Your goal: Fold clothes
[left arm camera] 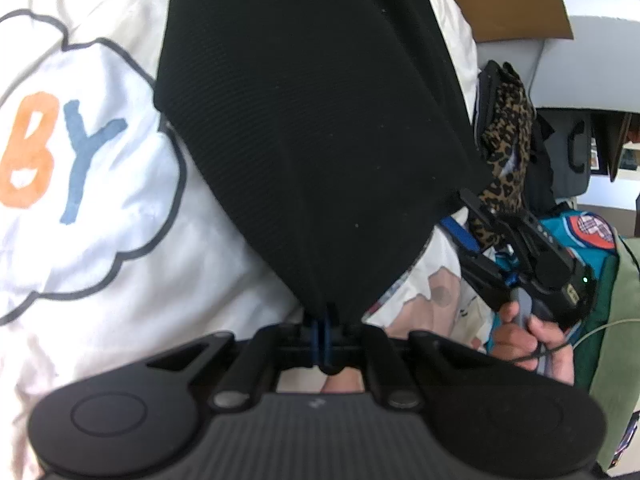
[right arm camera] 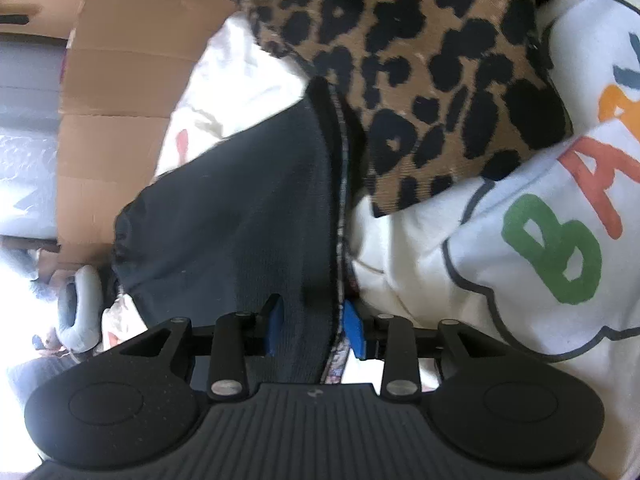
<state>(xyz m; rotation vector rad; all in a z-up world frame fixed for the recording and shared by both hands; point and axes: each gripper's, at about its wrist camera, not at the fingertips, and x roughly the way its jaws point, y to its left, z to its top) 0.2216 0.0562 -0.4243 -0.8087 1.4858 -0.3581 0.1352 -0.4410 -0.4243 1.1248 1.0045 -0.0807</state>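
A black ribbed garment (left arm camera: 312, 128) hangs over a white bedsheet printed with clouds and letters (left arm camera: 80, 160). My left gripper (left arm camera: 322, 334) is shut on its lower corner, blue pads pinched together. In the right wrist view the same black garment (right arm camera: 240, 216) runs between the blue pads (right arm camera: 352, 332) of my right gripper (right arm camera: 314, 330), whose jaws stand partly apart around a thick fold of it. The right gripper (left arm camera: 472, 204) also shows in the left wrist view, held by a hand at the garment's right edge. A leopard-print cloth (right arm camera: 420, 72) lies just beyond.
A cardboard box (right arm camera: 120, 100) stands at the far side of the bed. The leopard cloth (left arm camera: 506, 152) and a teal garment (left arm camera: 580, 236) are piled at the right. A grey handle-like object (right arm camera: 80, 304) sits at the left. A green item (left arm camera: 616, 320) lies at the right edge.
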